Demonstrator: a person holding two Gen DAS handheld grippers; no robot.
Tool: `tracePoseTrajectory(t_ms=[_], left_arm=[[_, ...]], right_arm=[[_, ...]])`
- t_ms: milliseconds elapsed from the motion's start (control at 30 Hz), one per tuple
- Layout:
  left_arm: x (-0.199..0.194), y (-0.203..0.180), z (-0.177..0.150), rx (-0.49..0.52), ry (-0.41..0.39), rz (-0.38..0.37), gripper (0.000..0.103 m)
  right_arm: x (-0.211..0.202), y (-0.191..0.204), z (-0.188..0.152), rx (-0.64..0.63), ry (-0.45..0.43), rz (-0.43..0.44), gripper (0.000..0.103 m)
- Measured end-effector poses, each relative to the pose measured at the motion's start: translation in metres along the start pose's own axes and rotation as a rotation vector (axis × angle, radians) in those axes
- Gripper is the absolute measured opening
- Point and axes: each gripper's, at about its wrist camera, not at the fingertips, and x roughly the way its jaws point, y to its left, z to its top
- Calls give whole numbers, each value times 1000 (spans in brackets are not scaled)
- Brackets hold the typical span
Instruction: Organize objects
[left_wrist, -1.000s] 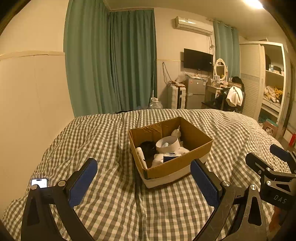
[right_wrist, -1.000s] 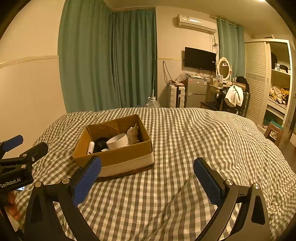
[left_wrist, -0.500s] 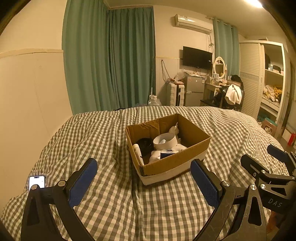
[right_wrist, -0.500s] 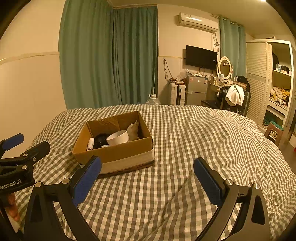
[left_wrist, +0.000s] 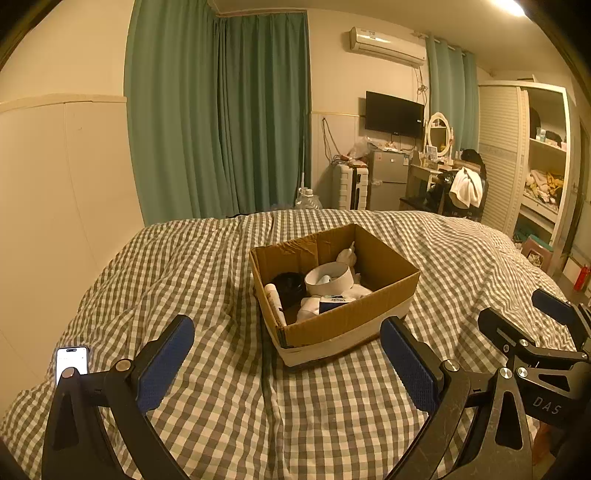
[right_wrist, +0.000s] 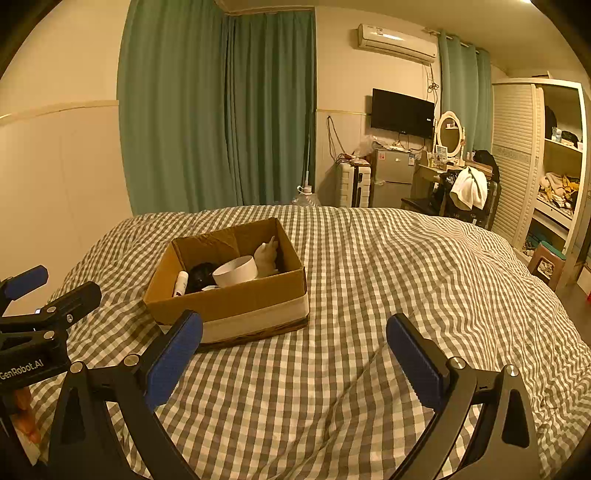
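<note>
An open cardboard box sits on the checked bed cover; it also shows in the right wrist view. Inside lie a white round bowl, a black object, a white tube, a pale figurine and a small blue-and-white carton. My left gripper is open and empty, just in front of the box. My right gripper is open and empty, in front of the box and to its right.
A phone with a lit screen lies on the bed at the near left. The checked cover spreads wide to the right of the box. A wall panel stands on the left; curtains, fridge, dresser and wardrobe stand beyond the bed.
Both grippers have lifted and drawn slightly back from the box, so it sits a little lower in both views. Both grippers stay open and empty.
</note>
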Motion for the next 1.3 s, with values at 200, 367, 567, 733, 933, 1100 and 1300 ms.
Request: tracePoseTrajectory(t_ms=[200,367,567,733,933,1100,1300], left_arm=[[1,1,-2,-10,5,7,103],[1,0,-2,-2,6,15,103],[-1,-1,-2,-8,6,36,103],[-4,-1,-2,-4,0,44,103],[-2,-1,-3,-9,9,63,103],[-5,0,-4,-13,-5,79,103],[-5,-1,-4,-9,-2,77,103]], right_arm=[[1,-1,-2,0,7,-1,100],[0,0,-3,-2,9,0,100],[1,0,-2,-1,14,-1,100],[1,0,-2,0,10,-1,100],[1,0,-3,0,12,-1,100],[0,1,-4,1,14,-1,100],[0,0,-4,0,16,-2,100]])
